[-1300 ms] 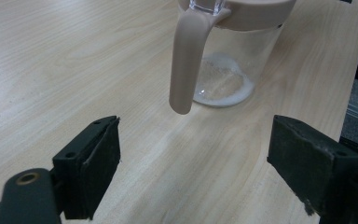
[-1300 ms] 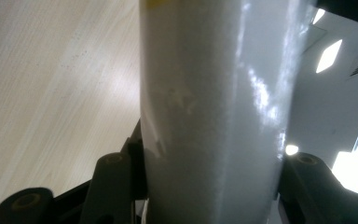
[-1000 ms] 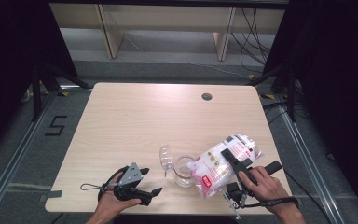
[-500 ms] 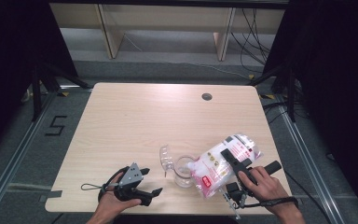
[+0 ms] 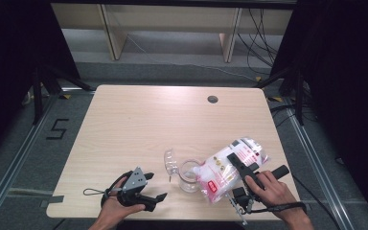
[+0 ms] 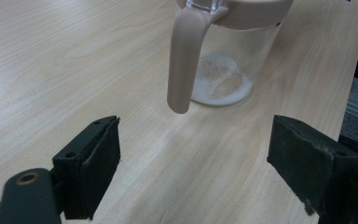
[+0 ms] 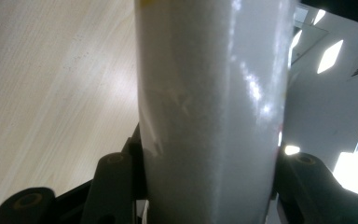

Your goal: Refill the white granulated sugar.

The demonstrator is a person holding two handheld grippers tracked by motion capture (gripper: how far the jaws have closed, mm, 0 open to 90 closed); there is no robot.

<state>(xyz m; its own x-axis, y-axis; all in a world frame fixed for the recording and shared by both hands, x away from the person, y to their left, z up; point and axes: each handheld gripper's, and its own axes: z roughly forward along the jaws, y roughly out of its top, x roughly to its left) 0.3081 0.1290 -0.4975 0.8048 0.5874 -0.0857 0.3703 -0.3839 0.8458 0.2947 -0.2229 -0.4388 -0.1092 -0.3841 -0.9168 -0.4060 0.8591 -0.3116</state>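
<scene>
Landmark: the clear jug point(image 5: 188, 175), standing upright on the wooden table point(image 5: 139, 124) a little back from the near edge, right of centre. Left of the jug, well apart from it, the left gripper point(image 5: 148, 197) rests low by the near edge in the person's left hand point(image 5: 117, 206); its jaws stand wide apart with nothing between them, only bare tabletop, as the left gripper view shows. In that view the jug point(image 6: 233, 51) has a beige rim and a beige handle point(image 6: 182, 58) hanging down its near side, and a thin layer of white powder point(image 6: 221, 86) covers its floor; the rest of the jug is see-through and unfilled. The jug's clear flip lid point(image 5: 171, 161) stands open on the side away from the bag, up and left of the mouth. Right of the jug, the plastic bag point(image 5: 230, 167) of white granules, with red print, is tilted with its lower end over the jug's mouth. The right gripper point(image 5: 242, 168) clamps that bag across its middle, one jaw on each side of the white-filled pouch point(image 7: 209, 112) in the right gripper view; the right hand point(image 5: 268, 189) sits just right of it. Beyond the jug the table lies open toward the far edge, where a small round grommet point(image 5: 212, 99) sits. Right of the bag little table remains before the right edge.
</scene>
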